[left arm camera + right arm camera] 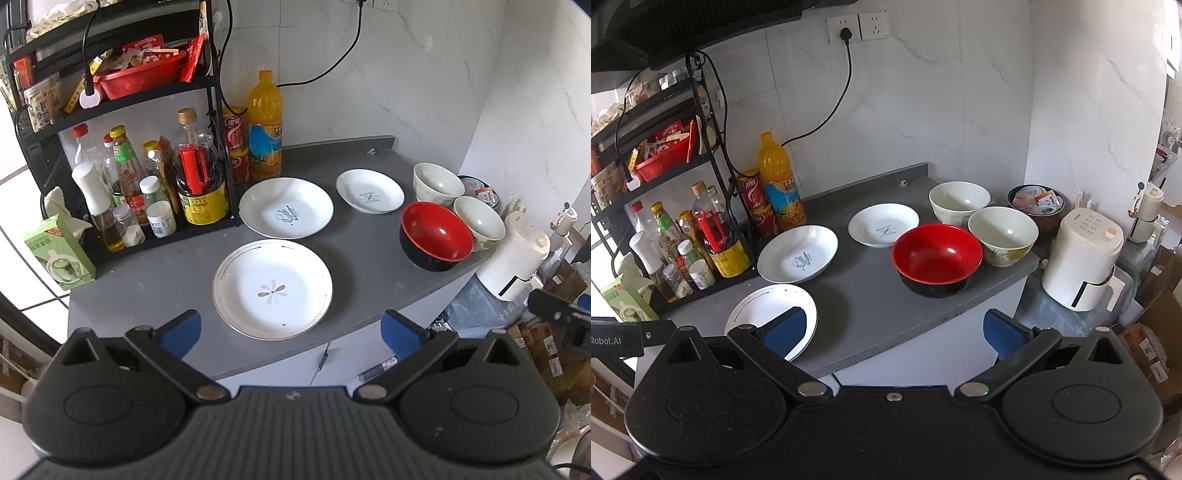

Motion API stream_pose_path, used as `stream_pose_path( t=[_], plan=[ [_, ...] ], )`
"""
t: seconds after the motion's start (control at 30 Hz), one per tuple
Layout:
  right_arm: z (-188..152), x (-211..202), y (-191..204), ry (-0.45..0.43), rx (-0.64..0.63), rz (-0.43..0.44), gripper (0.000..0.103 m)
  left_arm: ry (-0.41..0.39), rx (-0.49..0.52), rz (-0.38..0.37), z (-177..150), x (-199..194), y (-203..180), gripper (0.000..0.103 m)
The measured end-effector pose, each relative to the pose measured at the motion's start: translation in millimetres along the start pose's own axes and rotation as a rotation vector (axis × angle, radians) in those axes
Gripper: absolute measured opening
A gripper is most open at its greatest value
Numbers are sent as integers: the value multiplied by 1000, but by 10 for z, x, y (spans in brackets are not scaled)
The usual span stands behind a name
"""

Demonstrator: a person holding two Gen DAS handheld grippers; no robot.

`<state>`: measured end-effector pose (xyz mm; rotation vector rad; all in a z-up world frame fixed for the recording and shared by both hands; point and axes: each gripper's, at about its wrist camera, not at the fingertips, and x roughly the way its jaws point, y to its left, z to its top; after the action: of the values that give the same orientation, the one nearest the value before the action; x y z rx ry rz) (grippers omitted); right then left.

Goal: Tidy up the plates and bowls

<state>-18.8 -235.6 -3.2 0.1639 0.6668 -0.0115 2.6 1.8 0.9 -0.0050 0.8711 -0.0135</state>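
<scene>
Two handheld grippers hang above the near edge of a grey kitchen counter (365,236), both tilted downward, both spread wide with nothing between their blue pads. Ahead of the left gripper (291,328), just beyond the gap in its jaws, lies a white plate with a flower motif (272,290). Farther out from those jaws sits a second white plate with blue script (286,207), and beyond and to the right of it a smaller white plate (370,191). Ahead of the right gripper (892,326), centred past its open jaws, stands a red-and-black bowl (937,260). Two cream bowls (1003,235) stand just behind it, off toward the right pad, the nearer one close against the red bowl. The flower plate (764,308) shows partly behind the right gripper's left pad. A black rack of bottles (122,177) and an orange drink bottle (265,125) stand far off the left jaw's side.
</scene>
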Motion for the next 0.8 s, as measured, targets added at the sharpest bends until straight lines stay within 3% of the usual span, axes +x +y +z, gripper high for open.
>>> stream_pose_path(
  t=[0.33, 0.63, 0.8],
  plan=[
    [-3, -10, 20, -3, -10, -3, 103, 0, 11, -4, 2, -47, -55, 103],
    [2, -30, 63, -11, -28, -2, 103, -57, 28, -14, -36, -112, -131, 103],
    [21, -19, 64, -8, -34, -8, 103, -15, 27, -9, -11, -97, -108, 103]
  ],
)
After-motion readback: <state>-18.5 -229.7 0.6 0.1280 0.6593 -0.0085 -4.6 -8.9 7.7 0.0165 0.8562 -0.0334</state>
